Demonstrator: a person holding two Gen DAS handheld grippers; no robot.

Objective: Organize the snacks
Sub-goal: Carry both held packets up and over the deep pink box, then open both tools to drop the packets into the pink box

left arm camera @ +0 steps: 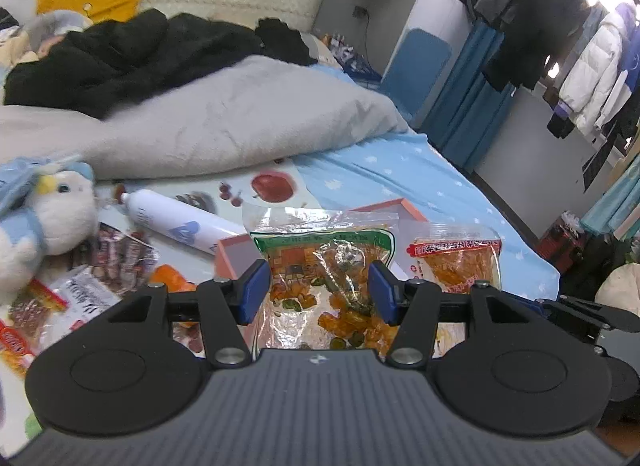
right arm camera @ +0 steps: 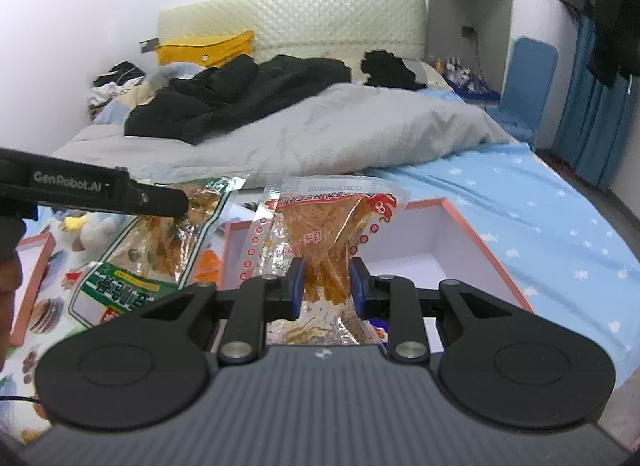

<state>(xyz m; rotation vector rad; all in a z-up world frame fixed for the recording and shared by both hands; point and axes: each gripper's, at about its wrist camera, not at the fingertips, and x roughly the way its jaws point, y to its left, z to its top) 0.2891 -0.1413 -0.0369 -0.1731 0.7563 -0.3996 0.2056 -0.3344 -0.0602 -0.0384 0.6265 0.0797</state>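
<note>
My left gripper (left arm camera: 320, 286) is shut on a green-edged snack bag (left arm camera: 324, 266) of orange and green pieces and holds it upright over the bed. The same bag shows in the right wrist view (right arm camera: 160, 242). My right gripper (right arm camera: 326, 280) is shut on a red-printed snack bag (right arm camera: 320, 225) of orange strips; that bag also shows in the left wrist view (left arm camera: 460, 262). Behind both bags lies an open pink-rimmed box (right arm camera: 460, 225) with a white inside, also seen in the left wrist view (left arm camera: 400, 207).
Several more snack packets (left arm camera: 92, 278) lie at the left by a plush duck (left arm camera: 52, 217) and a white spray can (left arm camera: 180, 221). A second pink-rimmed tray (right arm camera: 36, 262) lies at far left. A grey duvet (left arm camera: 240, 117) and black coat (left arm camera: 120, 57) fill the bed behind.
</note>
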